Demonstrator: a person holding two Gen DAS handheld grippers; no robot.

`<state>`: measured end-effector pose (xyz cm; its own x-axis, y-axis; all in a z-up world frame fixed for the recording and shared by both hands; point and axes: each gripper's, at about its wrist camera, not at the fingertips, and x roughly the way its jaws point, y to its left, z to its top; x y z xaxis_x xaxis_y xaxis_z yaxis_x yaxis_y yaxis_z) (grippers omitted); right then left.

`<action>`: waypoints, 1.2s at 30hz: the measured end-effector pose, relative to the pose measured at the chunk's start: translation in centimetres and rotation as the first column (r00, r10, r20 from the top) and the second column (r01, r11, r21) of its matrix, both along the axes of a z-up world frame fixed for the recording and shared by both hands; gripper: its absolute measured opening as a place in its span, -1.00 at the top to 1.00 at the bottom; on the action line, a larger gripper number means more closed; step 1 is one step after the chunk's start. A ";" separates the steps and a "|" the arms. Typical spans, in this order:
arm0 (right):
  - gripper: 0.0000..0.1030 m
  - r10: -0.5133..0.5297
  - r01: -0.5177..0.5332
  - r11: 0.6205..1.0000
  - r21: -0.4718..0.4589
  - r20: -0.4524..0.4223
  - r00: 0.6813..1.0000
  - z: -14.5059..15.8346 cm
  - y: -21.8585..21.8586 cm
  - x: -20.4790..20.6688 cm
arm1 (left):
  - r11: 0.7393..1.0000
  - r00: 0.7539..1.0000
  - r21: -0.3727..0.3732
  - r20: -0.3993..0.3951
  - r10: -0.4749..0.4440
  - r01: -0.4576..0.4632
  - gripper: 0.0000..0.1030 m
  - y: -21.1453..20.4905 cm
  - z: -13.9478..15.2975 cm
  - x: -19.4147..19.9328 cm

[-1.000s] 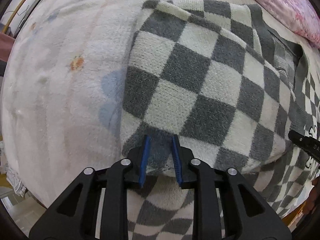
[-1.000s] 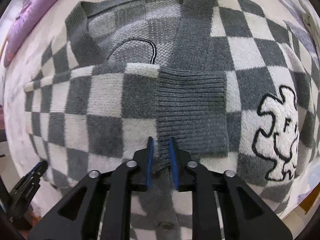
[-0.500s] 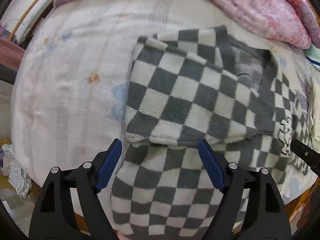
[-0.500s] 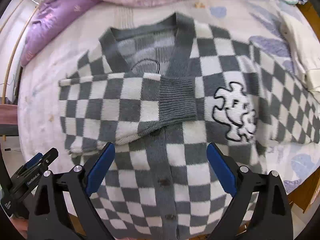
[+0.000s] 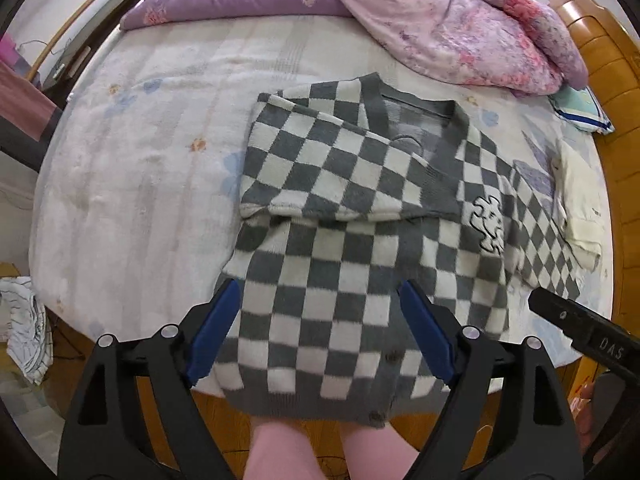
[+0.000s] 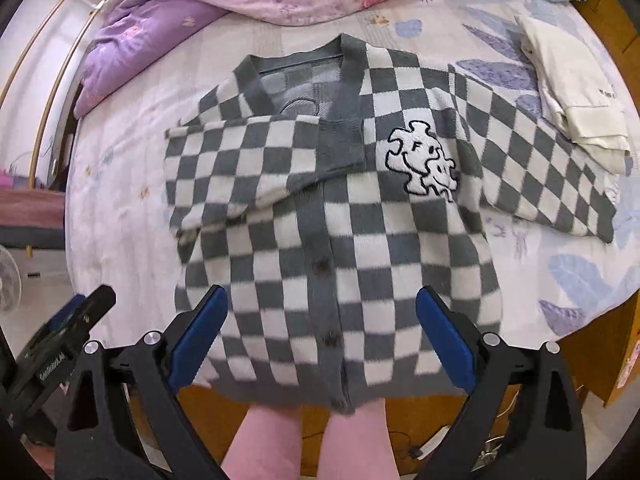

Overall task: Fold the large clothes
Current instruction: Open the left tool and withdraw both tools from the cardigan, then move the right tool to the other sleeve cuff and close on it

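A grey-and-white checkered cardigan lies face up on the bed, its hem hanging over the near edge. One sleeve is folded across the chest, and its grey cuff ends beside the white embroidered patch. The other sleeve lies stretched out to the right. My left gripper hovers high over the lower front, jaws opening, nothing between them. My right gripper hangs wide open above the button placket, also empty.
A pink and purple quilt is heaped along the far side. A folded cream garment lies at the right by the wooden bed frame. A person's legs in pink stand at the near edge.
Both grippers let go of the folded sleeve, opened wide and rose away from the cardigan. The sleeve stays folded across the chest, and the whole garment has come into view.
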<state>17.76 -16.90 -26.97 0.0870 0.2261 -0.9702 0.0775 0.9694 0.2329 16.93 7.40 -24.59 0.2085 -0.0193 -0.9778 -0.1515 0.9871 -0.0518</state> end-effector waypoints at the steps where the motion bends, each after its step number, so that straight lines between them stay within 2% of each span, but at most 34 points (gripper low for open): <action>1: -0.78 0.003 -0.003 1.000 -0.011 0.010 1.000 0.8 0.0 -0.7 | 1.000 1.000 -0.002 0.005 -0.012 0.012 -0.61 -0.3 0.7 -0.7; 7: -0.78 -0.028 0.032 0.999 -0.043 0.090 0.996 5.4 -0.5 -4.8 | 0.997 0.995 0.011 0.061 -0.081 0.081 -0.61 -2.1 4.5 -4.4; 12: -0.78 -0.059 0.076 0.992 -0.099 0.164 0.985 8.7 -0.5 -8.7 | 0.985 0.976 0.028 0.133 -0.173 0.171 -0.61 -3.5 7.1 -7.2; 14: -0.78 -0.098 0.119 0.988 -0.100 0.191 0.977 9.6 -0.9 -10.4 | 0.981 0.970 0.009 0.146 -0.195 0.196 -0.61 -3.9 7.7 -7.9; 18: -0.78 -0.154 0.174 0.981 -0.089 0.196 0.968 10.3 -2.0 -13.1 | 0.963 0.953 -0.053 0.167 -0.254 0.266 -0.61 -5.0 8.6 -9.2; 23: -0.78 -0.248 0.273 0.958 -0.092 0.222 0.943 11.3 -4.5 -15.2 | 0.947 0.934 -0.044 0.187 -0.305 0.318 -0.61 -6.9 9.3 -10.0; 30: -0.78 -0.370 0.394 0.915 -0.081 0.213 0.904 10.8 -9.4 -16.4 | 0.911 0.895 0.003 0.185 -0.406 0.412 -0.61 -10.9 9.1 -10.1; 33: -0.78 -0.438 0.456 0.888 -0.058 0.194 0.878 10.1 -12.8 -16.4 | 0.902 0.888 -0.011 0.180 -0.423 0.432 -0.61 -12.8 8.8 -9.5; 36: -0.78 -0.483 0.497 0.866 -0.048 0.176 0.858 9.2 -16.2 -16.0 | 0.899 0.888 -0.007 0.154 -0.433 0.439 -0.69 -15.4 8.1 -8.2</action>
<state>1.74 -33.14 -17.77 0.3122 0.0289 -0.9496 0.5186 0.8323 0.1958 8.70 -8.00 -16.49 0.3093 -0.1801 -0.9338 0.3056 0.9487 -0.0817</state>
